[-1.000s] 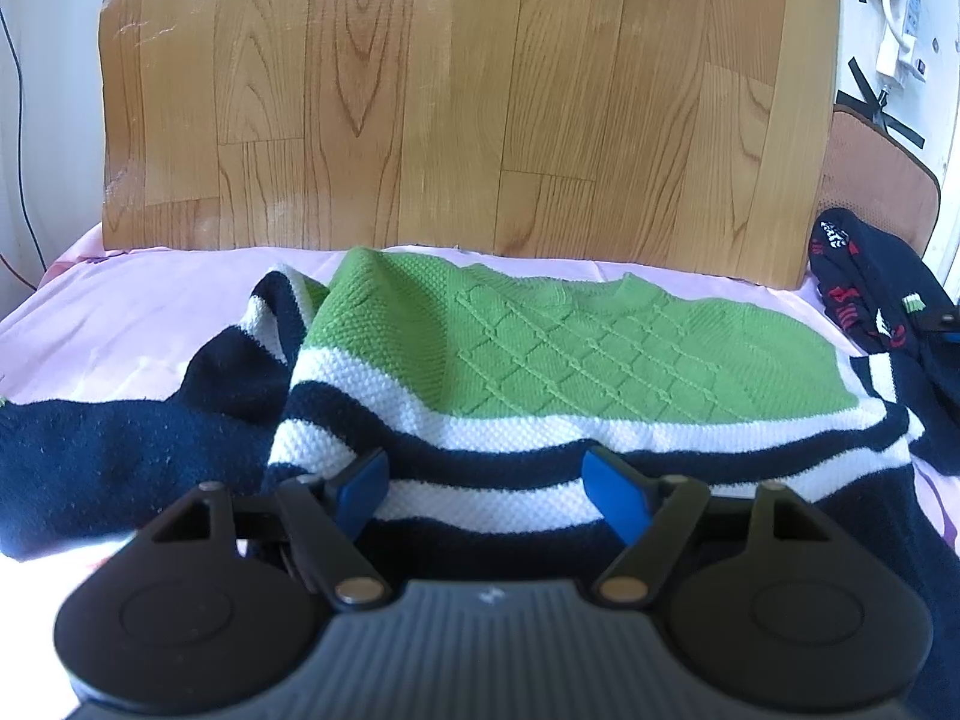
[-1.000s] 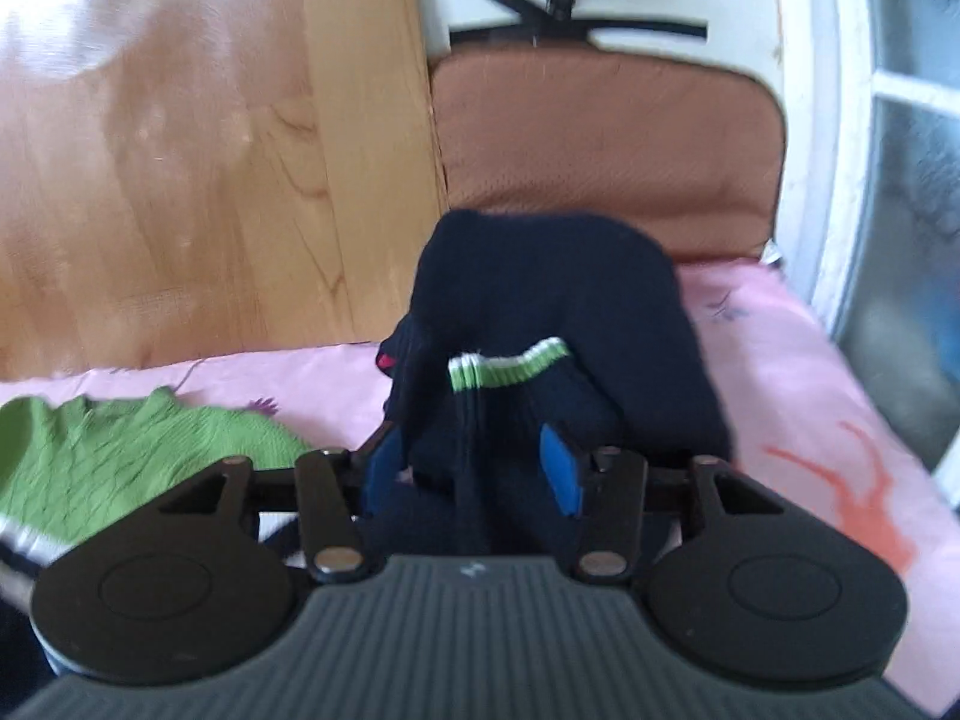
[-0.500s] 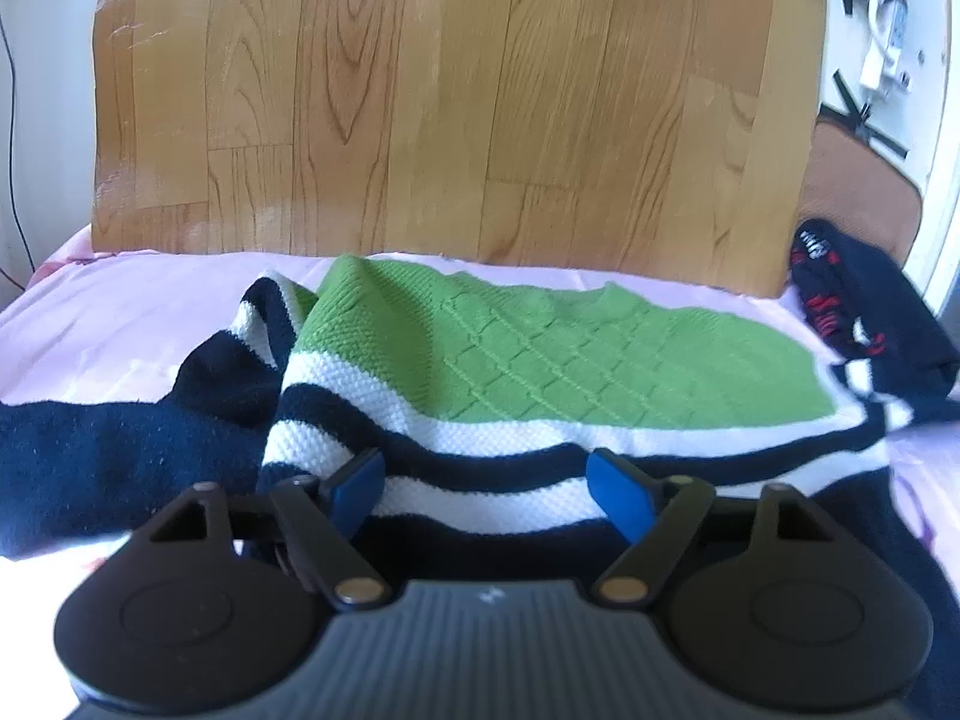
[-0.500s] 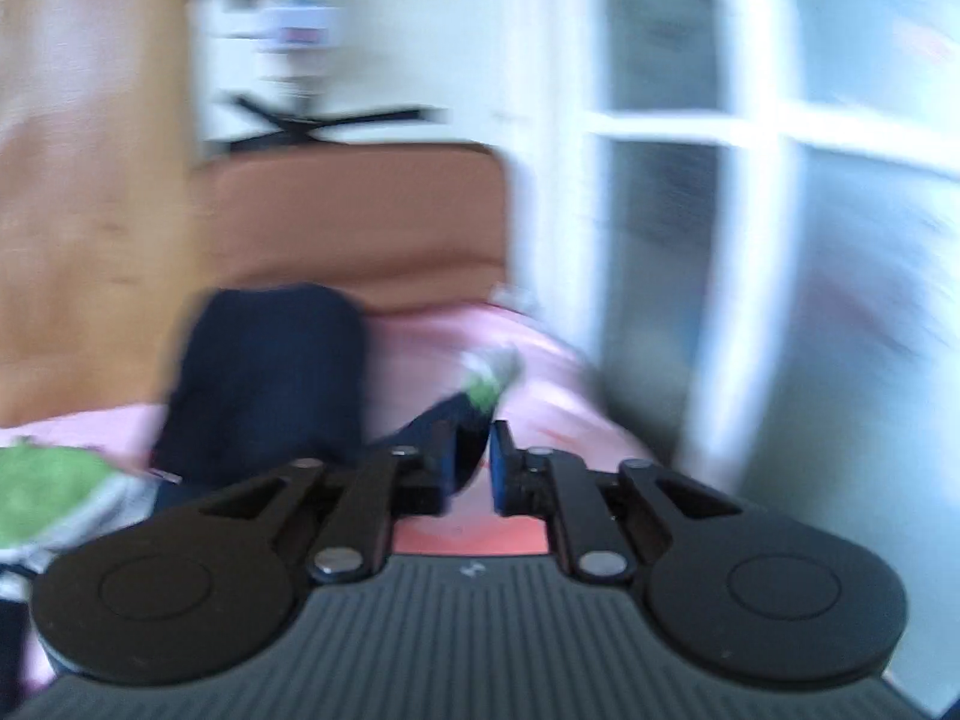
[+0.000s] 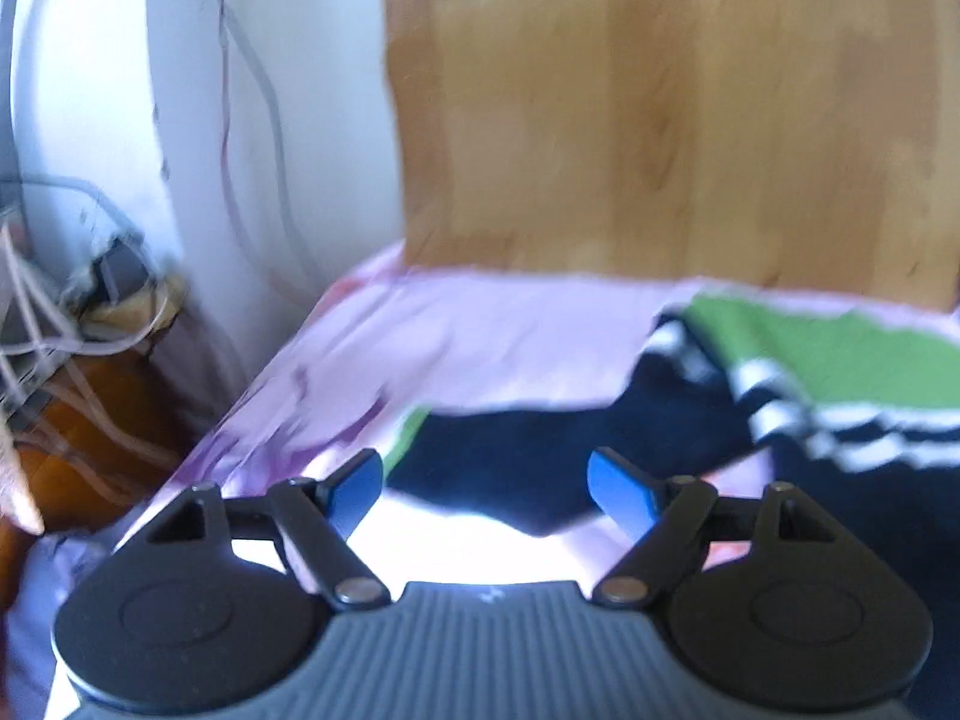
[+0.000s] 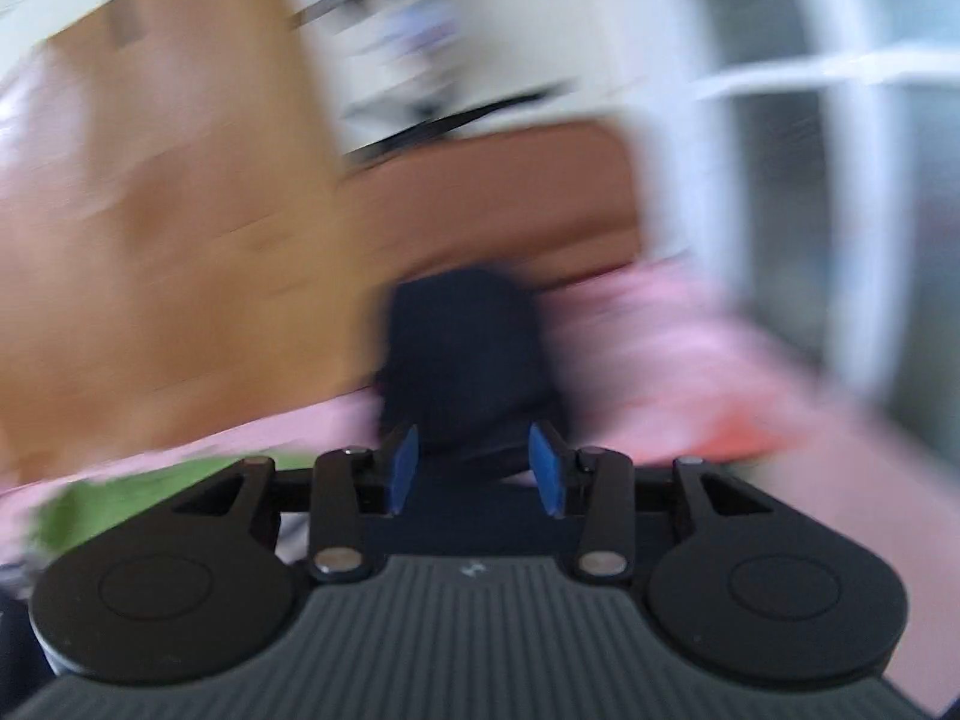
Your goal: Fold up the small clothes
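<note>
The pink sheet (image 5: 480, 330) covers the bed and carries everything. At its far edge a wood-patterned board (image 5: 660, 108) stands upright, and on the left the sheet ends at a drop beside a white wall with loose cables (image 5: 252, 120).

On the sheet lies the striped sweater (image 5: 840, 360), with a green upper part, white and navy bands, and a navy lower part. It lies ahead and to the right of the left gripper (image 5: 485, 489). One navy sleeve (image 5: 528, 438) stretches out sideways to the left, with its long axis crossing the view, and its cuff end lies just beyond the blue pads. The left gripper is wide apart and holds nothing.

The right gripper (image 6: 474, 468) faces a dark navy garment (image 6: 462, 354) bunched farther back near a brown cushion (image 6: 498, 204). Its jaws are opening, and dark cloth shows between the pads, but the picture is too blurred to say if the pads touch it.

The left hand seems nearer to the sleeve, so folding it across toward the green body would probably fall to that hand. The bare sheet beyond the sleeve gives room, but the left edge is close.
</note>
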{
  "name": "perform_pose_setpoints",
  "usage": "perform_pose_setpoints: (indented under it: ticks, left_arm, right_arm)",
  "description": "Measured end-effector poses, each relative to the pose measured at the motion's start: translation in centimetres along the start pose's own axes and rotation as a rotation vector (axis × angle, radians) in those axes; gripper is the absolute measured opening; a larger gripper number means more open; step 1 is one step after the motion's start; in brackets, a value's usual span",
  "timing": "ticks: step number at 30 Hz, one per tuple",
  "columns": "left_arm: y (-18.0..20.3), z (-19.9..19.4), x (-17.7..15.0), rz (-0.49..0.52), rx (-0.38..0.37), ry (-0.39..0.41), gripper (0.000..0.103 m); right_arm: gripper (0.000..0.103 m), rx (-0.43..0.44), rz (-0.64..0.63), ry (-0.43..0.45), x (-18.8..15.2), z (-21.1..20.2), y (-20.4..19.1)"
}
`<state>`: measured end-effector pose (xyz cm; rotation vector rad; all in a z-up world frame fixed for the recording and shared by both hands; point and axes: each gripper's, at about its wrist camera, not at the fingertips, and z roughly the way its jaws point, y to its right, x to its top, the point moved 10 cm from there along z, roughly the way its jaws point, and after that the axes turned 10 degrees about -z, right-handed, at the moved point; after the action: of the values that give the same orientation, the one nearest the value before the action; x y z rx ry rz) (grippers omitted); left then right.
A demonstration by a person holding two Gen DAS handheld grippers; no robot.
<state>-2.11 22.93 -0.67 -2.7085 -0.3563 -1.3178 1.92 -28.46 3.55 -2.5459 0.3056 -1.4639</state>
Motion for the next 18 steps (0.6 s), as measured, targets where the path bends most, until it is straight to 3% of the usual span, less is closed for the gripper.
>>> perform_pose_setpoints:
  ticks: [4, 8, 10, 11, 12, 15, 18]
  left_arm:
    - [-2.6, 2.6, -0.7, -0.209, -0.036, -0.139, 0.078]
    - [-3.1, 4.6, -1.2, -0.459, -0.155, -0.242, 0.078]
    - [-3.2, 5.6, -1.8, -0.538, -0.173, -0.257, 0.061]
    - [-3.3, 5.8, -1.6, -0.536, -0.153, -0.232, 0.046]
    - [-3.2, 6.4, -1.8, -0.532, -0.137, -0.250, 0.012]
    - [-3.6, 6.6, -1.6, -0.585, -0.146, -0.238, 0.005]
    - [-4.9, 3.1, 1.5, -0.634, -0.259, -0.117, 0.005]
  right_arm:
    - [0.045, 0.244, -0.045, -0.110, -2.8, 4.3, -10.8]
    - [0.045, 0.357, -0.125, -0.165, -5.8, 5.9, -17.3]
    - [0.045, 0.375, -0.154, -0.191, -7.3, 7.0, -18.3]
    - [0.044, 0.370, -0.163, -0.203, -8.1, 7.4, -18.6]
    - [0.044, 0.356, -0.159, -0.222, -8.8, 7.9, -18.4]
    - [0.051, 0.364, -0.130, -0.169, -7.7, 7.2, -18.1]
    - [0.051, 0.367, -0.075, -0.197, -8.3, 7.7, -17.5]
